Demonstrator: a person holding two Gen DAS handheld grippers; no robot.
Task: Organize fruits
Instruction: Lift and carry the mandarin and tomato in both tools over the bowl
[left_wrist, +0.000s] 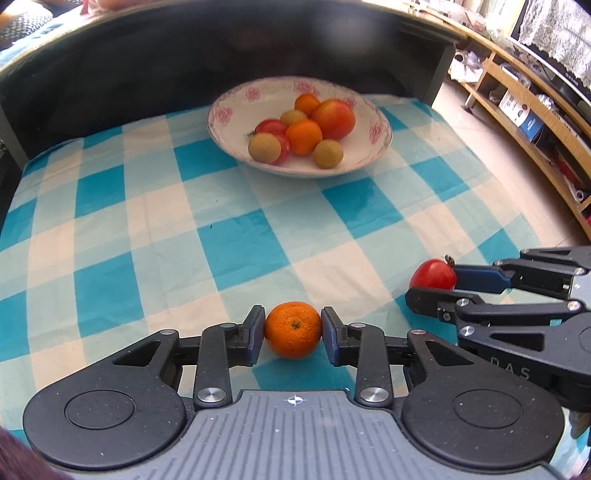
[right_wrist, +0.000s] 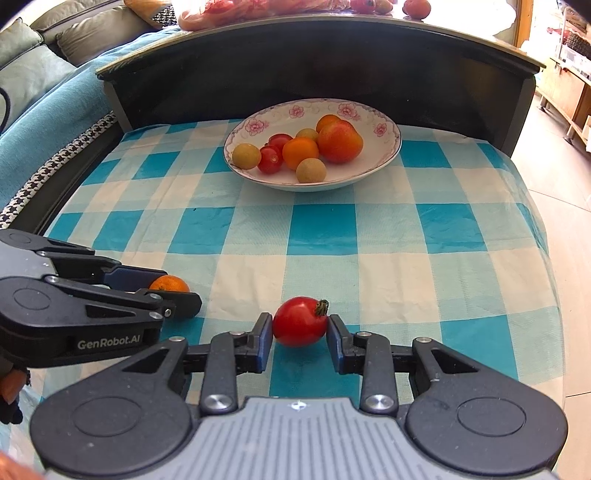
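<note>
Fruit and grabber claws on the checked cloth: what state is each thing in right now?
Left gripper: shut on the tangerine.
Tangerine: on the cloth, pinched between the pads.
Right gripper: shut on the tomato.
Tomato: on the cloth, stem to the right, pinched.
Bowl: upright on the cloth, holding mixed fruit.
Checked cloth: spread flat, lightly creased.

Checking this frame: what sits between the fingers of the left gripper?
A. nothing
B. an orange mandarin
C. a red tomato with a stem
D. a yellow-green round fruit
B: the left wrist view shows the left gripper closed on the orange mandarin on the checkered tablecloth, while the red tomato sits in the right gripper.
</note>
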